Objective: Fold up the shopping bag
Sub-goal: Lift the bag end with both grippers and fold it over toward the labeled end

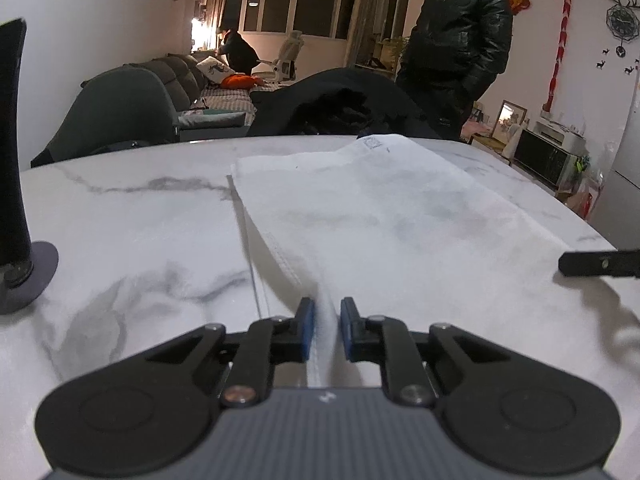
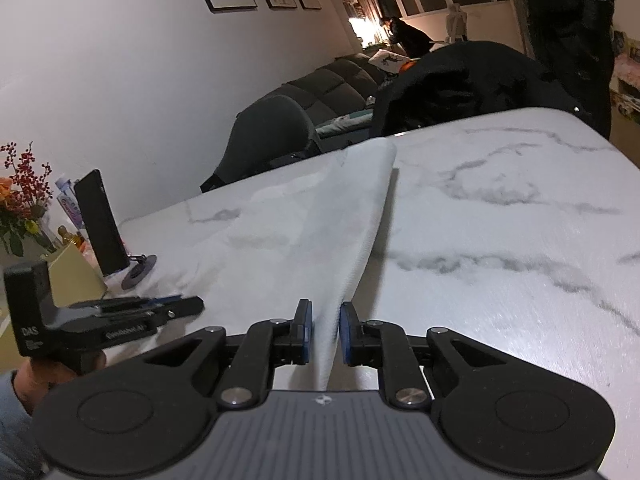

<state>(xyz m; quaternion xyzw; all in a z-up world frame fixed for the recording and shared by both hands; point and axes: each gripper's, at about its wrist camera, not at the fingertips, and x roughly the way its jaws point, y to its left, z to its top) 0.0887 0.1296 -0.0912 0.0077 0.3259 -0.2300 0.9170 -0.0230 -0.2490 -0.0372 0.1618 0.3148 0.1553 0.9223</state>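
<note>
Left wrist view: the left gripper (image 1: 325, 326) sits low over a marble-patterned surface (image 1: 132, 232), its blue-padded fingers (image 1: 306, 328) slightly parted on either side of a raised fold at the near edge of a white shopping bag (image 1: 380, 208); whether the pads actually pinch the cloth cannot be told. The bag lies spread flat across the middle of the surface, a small printed square near its far edge. A black stand (image 1: 16, 184) rises at far left. The tip of the right gripper (image 1: 596, 263) enters from the right edge. Beyond the surface, a dark coat (image 1: 344, 104) is heaped, and a person in a dark jacket (image 1: 460, 48) stands behind it.

Right wrist view: the right gripper (image 2: 325, 326) straddles a raised crease of the same bag (image 2: 280, 240), pads close to the fabric on both sides, grip likewise uncertain. The left gripper (image 2: 120, 312), held in a hand (image 2: 52, 368), lies over the bag's left side. Flowers (image 2: 24, 196) stand at far left.
</note>
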